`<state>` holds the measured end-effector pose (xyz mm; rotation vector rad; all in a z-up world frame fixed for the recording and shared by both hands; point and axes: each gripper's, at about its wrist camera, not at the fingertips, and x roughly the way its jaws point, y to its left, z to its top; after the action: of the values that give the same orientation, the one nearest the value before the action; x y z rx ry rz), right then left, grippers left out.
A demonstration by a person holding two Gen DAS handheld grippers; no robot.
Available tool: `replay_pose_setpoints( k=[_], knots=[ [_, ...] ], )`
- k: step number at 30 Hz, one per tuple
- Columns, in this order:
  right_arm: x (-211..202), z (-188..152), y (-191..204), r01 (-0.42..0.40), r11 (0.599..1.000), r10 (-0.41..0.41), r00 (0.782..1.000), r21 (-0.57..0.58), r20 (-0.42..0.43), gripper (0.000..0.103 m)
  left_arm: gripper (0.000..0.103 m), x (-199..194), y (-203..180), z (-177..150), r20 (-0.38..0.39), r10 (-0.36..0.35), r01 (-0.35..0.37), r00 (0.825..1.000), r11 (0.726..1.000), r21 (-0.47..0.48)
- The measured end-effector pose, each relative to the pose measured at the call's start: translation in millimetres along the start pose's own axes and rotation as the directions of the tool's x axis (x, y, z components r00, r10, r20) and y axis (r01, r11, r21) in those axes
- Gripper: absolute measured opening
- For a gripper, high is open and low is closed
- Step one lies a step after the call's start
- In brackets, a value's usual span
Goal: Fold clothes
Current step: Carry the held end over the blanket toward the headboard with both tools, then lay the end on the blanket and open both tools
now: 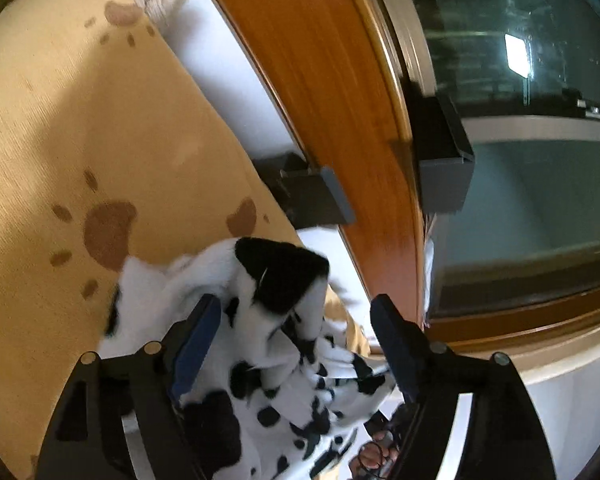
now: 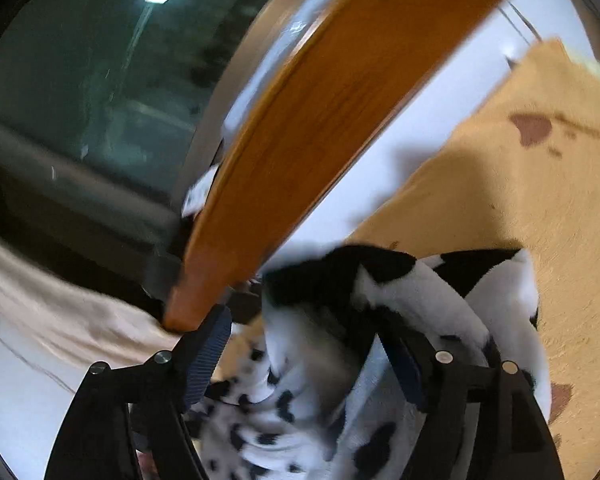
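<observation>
The spotted fleece point(image 1: 260, 344) is lying bunched in a heap on the yellow blanket point(image 1: 60, 140), near the bed's edge by the wooden frame point(image 1: 340, 120) and window point(image 1: 540, 80), likely gathered up so it can be spread or creased. The left tongs point(image 1: 296, 344) are standing wide open, fleece bulging between the jaws without being pinched. The right tongs point(image 2: 304, 356) are gaping too, their right finger buried under fleece, gripping nothing that I can judge.
</observation>
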<state>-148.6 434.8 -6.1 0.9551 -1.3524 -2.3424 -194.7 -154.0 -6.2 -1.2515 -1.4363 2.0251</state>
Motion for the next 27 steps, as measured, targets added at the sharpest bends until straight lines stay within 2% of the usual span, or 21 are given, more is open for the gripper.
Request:
replay_pose_setpoints(
  k=[4,6,8,10,12,15,17,19,20,21,24,26,27],
  knots=[
    [-10,4,1,0.034,0.999,-0.031,0.998,-0.043,0.062,0.077,0.081,-4,8,5,0.03,0.013,-0.012,0.999,1.0,-0.015],
    [-15,3,2,0.057,0.995,-0.05,0.995,-0.079,0.086,0.077,0.081,-6,12,6,0.053,0.046,-0.045,0.998,0.999,-0.018],
    [-17,-1,11,0.139,0.975,-0.121,0.987,-0.172,0.107,0.077,0.081,-10,11,6,0.068,0.077,-0.077,0.995,0.997,0.002],
    [-17,-9,26,0.232,0.919,-0.2,0.971,-0.318,0.129,0.077,0.081,-14,10,7,0.082,0.1,-0.104,0.992,0.993,0.049],
    [-16,-18,39,0.305,0.842,-0.265,0.952,-0.445,0.152,0.077,0.081,-18,7,8,0.097,0.122,-0.131,0.988,0.987,0.093],
    [-6,-32,61,0.44,0.634,-0.387,0.893,-0.636,0.231,0.077,0.081,-21,-1,13,0.121,0.151,-0.169,0.981,0.972,0.162],
    [2,-29,66,0.465,0.567,-0.412,0.875,-0.681,0.254,0.078,0.081,-22,-2,16,0.126,0.157,-0.181,0.98,0.96,0.212],
    [8,-23,66,0.489,0.509,-0.437,0.856,-0.708,0.277,0.078,0.081,-19,-7,17,0.106,0.176,-0.201,0.979,0.928,0.314],
    [12,-20,65,0.491,0.492,-0.442,0.852,-0.719,0.279,0.078,0.081,-16,-9,17,0.09,0.186,-0.207,0.978,0.906,0.368],
    [15,-18,64,0.487,0.484,-0.447,0.852,-0.727,0.273,0.078,0.081,-14,-11,18,0.075,0.197,-0.21,0.978,0.882,0.422],
    [26,-12,59,0.464,0.465,-0.457,0.855,-0.754,0.245,0.078,0.081,-21,-10,17,0.048,0.166,-0.165,0.985,0.821,0.546],
    [34,-11,58,0.436,0.461,-0.457,0.863,-0.773,0.214,0.078,0.084,-27,-10,17,0.049,0.142,-0.141,0.989,0.766,0.627],
    [38,-10,57,0.422,0.458,-0.458,0.867,-0.783,0.199,0.078,0.086,-29,-10,17,0.063,0.149,-0.152,0.987,0.722,0.675]
  ],
)
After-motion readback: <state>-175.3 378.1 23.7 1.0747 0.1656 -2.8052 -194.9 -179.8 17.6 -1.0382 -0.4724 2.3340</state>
